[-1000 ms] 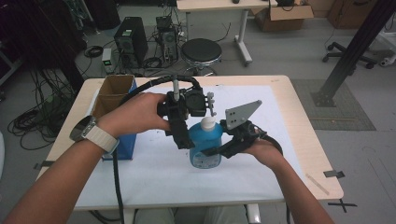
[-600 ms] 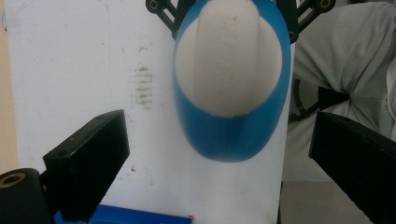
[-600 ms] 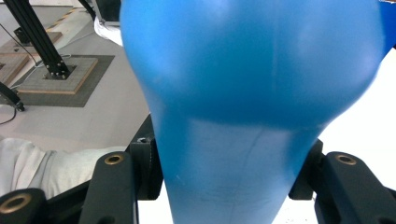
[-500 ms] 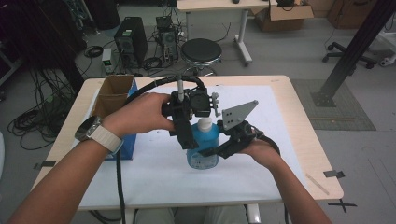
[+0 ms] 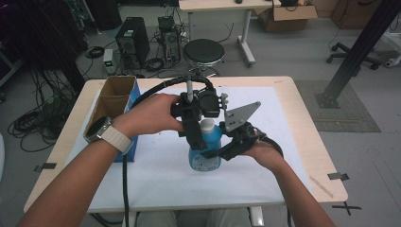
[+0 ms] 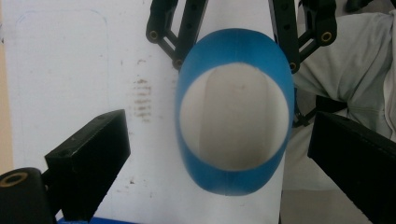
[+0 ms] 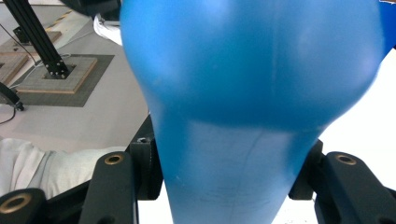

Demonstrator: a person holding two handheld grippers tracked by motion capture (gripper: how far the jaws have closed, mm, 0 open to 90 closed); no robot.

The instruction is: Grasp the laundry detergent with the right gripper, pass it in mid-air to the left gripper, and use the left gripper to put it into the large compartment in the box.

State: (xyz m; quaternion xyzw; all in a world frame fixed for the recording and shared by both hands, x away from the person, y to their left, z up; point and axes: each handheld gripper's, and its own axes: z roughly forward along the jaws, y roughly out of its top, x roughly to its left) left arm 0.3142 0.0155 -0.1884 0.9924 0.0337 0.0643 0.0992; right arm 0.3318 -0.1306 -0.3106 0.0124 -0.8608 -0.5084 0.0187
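In the high view a blue bottle (image 5: 205,150) stands upright on the white sheet (image 5: 156,165) that covers the middle of the table (image 5: 312,142), with a white cap (image 5: 206,126) on its neck. The right gripper (image 5: 218,152) comes in from the right and clasps the bottle's body low down, while the left gripper (image 5: 196,137) hangs over the top, its jaws pointing down beside the cap. An open cardboard box (image 5: 113,97) sits well apart at the table's left edge. In the left gripper view the camera looks straight down on the bottle (image 6: 236,112): the white cap (image 6: 233,116) sits ringed by the blue shoulder, and the two black jaws stand spread wide on either side of it, touching nothing. In the right gripper view the blue body (image 7: 252,93) bulges close to the lens, and the jaws are clenched on its narrower part, one pad pressed on each side. The step in hand looks like steadying the bottle so that the cap can be taken. The next move, as I judge it, calls for the left gripper to come down a little, centre the cap between its jaws, close on it firmly and then turn or pull, while the right keeps the bottle from twisting or tipping.
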